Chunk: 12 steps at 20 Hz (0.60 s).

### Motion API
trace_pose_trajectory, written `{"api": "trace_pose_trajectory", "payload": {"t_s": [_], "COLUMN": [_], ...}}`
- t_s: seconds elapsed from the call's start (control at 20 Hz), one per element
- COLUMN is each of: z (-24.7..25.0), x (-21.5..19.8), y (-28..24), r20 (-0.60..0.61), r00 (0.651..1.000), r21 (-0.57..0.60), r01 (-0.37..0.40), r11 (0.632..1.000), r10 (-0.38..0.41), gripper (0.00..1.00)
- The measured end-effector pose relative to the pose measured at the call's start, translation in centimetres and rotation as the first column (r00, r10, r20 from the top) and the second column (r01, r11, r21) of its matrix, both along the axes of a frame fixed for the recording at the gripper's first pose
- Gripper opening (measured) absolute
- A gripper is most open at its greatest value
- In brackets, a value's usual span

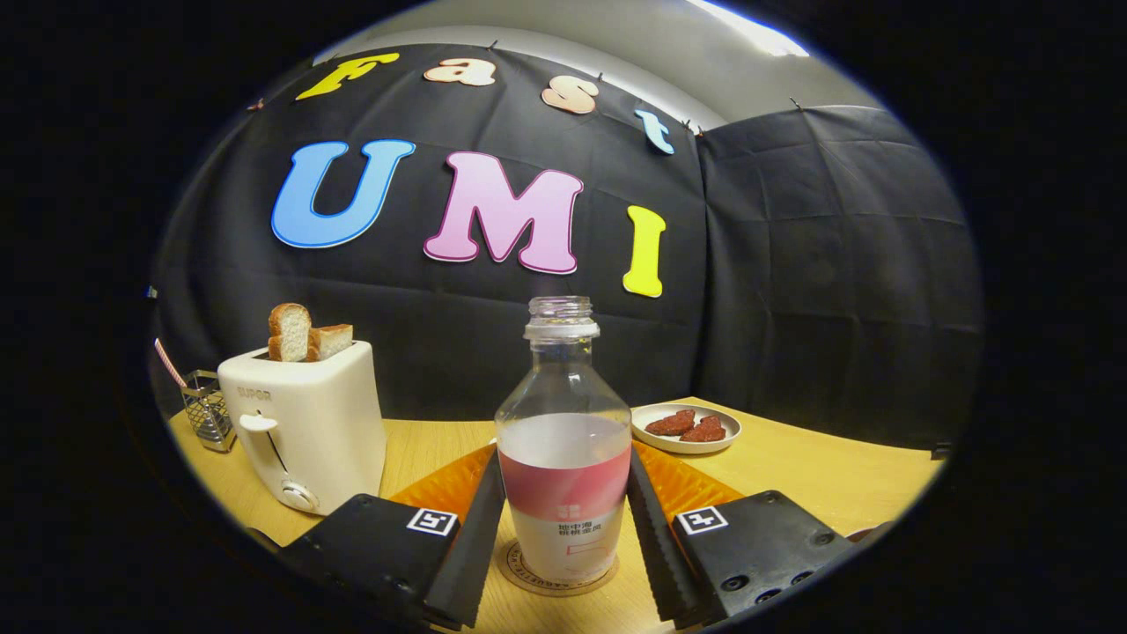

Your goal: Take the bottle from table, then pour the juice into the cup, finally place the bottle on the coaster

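Observation:
A clear, uncapped bottle with a pink and white label holds a pale liquid up to the top of the label. It stands upright on a round coaster on the wooden table. My gripper has a finger on each side of the bottle, and both fingertips touch its sides at the label, so it is shut on the bottle.
An orange mat lies under and behind the coaster. A white toaster with bread slices stands to the left, with a wire holder beyond it. A small plate with red pieces sits behind to the right. The table ends at the black cloth wall.

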<state>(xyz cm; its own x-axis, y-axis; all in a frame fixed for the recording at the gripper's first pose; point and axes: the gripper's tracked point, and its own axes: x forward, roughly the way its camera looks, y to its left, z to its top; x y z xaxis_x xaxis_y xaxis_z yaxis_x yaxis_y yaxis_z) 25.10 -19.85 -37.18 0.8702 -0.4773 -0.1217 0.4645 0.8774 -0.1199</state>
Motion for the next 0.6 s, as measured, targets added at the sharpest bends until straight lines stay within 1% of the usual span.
{"api": "trace_pose_trajectory", "payload": {"t_s": [0.35, 0.6], "z": [-0.4, -1.1], "x": [0.5, 0.7], "y": [-0.7, -0.5], "r20": [0.019, 0.010], "r00": [0.999, 1.000], "r21": [0.026, 0.023], "r01": [0.030, 0.027], "r11": [0.999, 0.999], "r10": [-0.031, -0.027], "gripper": [0.75, 0.75]}}
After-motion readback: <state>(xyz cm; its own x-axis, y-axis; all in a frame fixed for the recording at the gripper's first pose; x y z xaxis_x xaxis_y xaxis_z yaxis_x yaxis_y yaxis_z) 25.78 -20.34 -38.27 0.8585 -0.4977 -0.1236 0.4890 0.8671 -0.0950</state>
